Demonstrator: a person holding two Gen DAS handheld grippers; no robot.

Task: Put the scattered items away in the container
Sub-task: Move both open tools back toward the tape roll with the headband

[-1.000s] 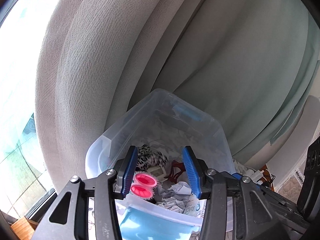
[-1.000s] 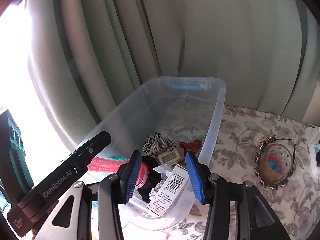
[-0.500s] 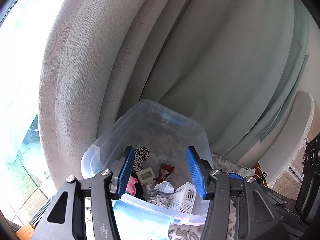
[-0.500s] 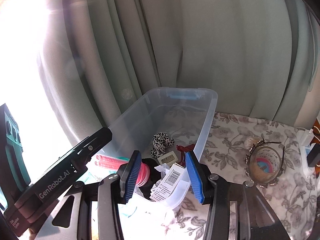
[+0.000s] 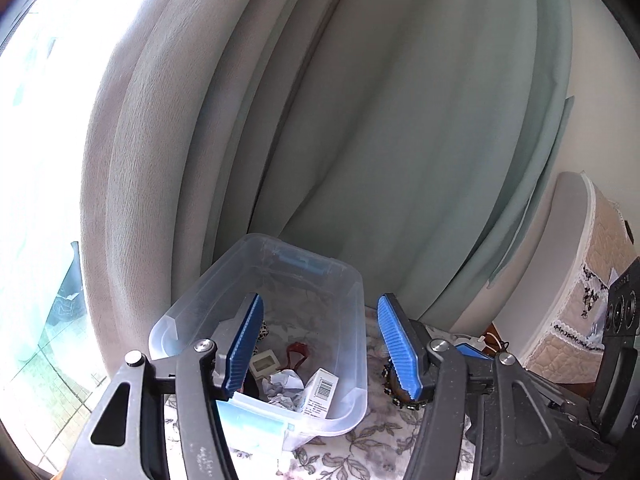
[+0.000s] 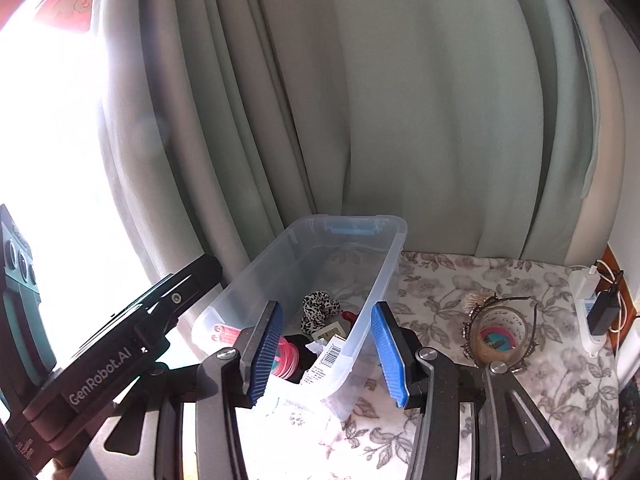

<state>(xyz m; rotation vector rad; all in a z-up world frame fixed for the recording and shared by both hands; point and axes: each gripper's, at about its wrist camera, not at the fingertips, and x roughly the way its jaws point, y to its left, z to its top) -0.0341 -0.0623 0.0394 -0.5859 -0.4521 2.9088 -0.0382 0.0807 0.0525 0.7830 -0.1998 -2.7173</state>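
Hovering above the near end of the clear bin (image 6: 384, 264), both claws are carrying nothing. The left claw (image 5: 320, 344) is opening, its blue pads spreading with only air between them; the right claw (image 6: 326, 354) is standing half open, also with nothing between its pads. The bin is sitting on the flowered tabletop (image 6: 460, 280) against the curtain (image 6: 400, 100), and it is already holding a white box (image 5: 322, 390) with a barcode, crumpled paper (image 5: 286, 384), pink rollers (image 6: 286, 354), a spotted scrunchie (image 6: 318, 310), a red clip (image 5: 298, 352) and a small white square piece (image 5: 264, 364).

By my reading, a drop-off is finishing and the hands are getting ready for the next pick. Outside the bin, a round ornate dish (image 6: 498, 336) is still lying on the tabletop to its right, well apart from the bin wall, with a thin headband-like hoop (image 6: 516, 299) resting across it. A white power strip (image 6: 586, 300) at the far right looks like furniture rather than clutter. The next move is probably calling for the right claw to swing over to the dish, open wider for its rim, and lift without spilling whatever is inside it.
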